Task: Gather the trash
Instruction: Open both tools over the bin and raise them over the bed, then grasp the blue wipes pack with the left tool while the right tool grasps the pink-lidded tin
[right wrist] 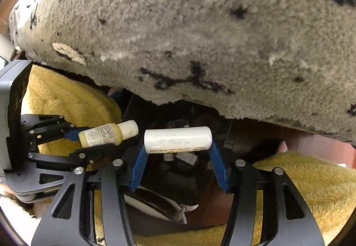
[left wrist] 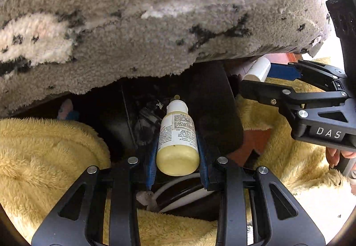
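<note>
1. Nearest in our left wrist view, the left gripper (left wrist: 178,157) has its blue fingers (left wrist: 152,163) pinching a small yellow bottle (left wrist: 178,139) by its sides, white cap pointing away from us.
2. Nearest in our right wrist view, the right gripper (right wrist: 178,152) has its blue fingers (right wrist: 139,168) clamped on the two ends of a white tube (right wrist: 178,139), which lies crosswise between them.
3. Just below both grippers we see white curved pieces (left wrist: 178,192) over a dark surface; we cannot tell what they are.
4. A fluffy yellow blanket (left wrist: 51,168) spreads to the left and right of the grippers in the near ground.
5. Each gripper shows in the other's view: the right gripper (left wrist: 262,77) with the white tube (left wrist: 258,69) stands at the right of the left wrist view, and the left gripper (right wrist: 89,141) with the yellow bottle (right wrist: 106,133) at the left of the right wrist view. The two loads are near each other but apart.
6. Beyond the bottle and the tube lies a dark opening (left wrist: 142,112) with indistinct clutter inside.
7. Farthest, a grey shaggy rug (left wrist: 155,19) with black marks overhangs that opening and fills the upper part of both views.
</note>
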Motion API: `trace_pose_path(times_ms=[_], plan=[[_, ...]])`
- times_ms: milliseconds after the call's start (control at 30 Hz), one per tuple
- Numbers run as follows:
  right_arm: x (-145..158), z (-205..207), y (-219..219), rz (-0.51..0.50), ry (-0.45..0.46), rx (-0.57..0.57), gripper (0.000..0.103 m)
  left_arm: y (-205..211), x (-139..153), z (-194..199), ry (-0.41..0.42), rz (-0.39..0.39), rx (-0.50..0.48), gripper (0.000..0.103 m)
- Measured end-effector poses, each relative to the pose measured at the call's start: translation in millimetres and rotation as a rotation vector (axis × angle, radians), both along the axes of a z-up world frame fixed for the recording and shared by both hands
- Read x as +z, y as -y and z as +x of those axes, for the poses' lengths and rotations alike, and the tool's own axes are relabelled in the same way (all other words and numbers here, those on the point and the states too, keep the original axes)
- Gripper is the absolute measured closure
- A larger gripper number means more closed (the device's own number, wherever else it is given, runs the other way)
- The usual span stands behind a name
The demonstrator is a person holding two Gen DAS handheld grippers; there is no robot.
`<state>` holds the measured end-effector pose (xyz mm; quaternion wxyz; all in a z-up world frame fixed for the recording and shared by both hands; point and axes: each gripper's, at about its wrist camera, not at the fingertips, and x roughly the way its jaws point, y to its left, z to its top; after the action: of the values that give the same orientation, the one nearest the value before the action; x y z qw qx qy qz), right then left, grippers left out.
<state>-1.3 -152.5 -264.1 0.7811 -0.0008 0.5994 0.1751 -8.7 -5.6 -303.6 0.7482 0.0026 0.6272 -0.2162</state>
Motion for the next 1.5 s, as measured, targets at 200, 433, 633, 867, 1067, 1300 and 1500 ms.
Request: trace_pose_path(times_ms=[200,433,633,867,1067,1300,1500], plan=[[-3,1,2,0.007,0.005,-0.017,0.036,4,-4,4,-0.001,0.018,0.008,0.063],[15,1,14,0.007,0.053,-0.082,0.028,3,8,3,0.046,0.027,0.019,0.044],[43,-3,32,-0.047,0.155,-0.146,0.028,-1,39,3,0.139,0.032,0.022,0.027],[100,-2,46,-0.105,0.347,-0.197,0.028,-10,100,7,0.310,0.023,0.039,0.015],[142,14,52,-0.119,0.472,-0.198,0.028,-15,145,27,0.433,0.054,0.054,0.014],[173,54,59,-0.140,0.544,-0.225,0.027,-27,183,63,0.528,0.070,0.104,0.014],[179,103,68,-0.102,0.539,-0.261,0.021,-44,197,120,0.551,0.077,0.141,0.014]])
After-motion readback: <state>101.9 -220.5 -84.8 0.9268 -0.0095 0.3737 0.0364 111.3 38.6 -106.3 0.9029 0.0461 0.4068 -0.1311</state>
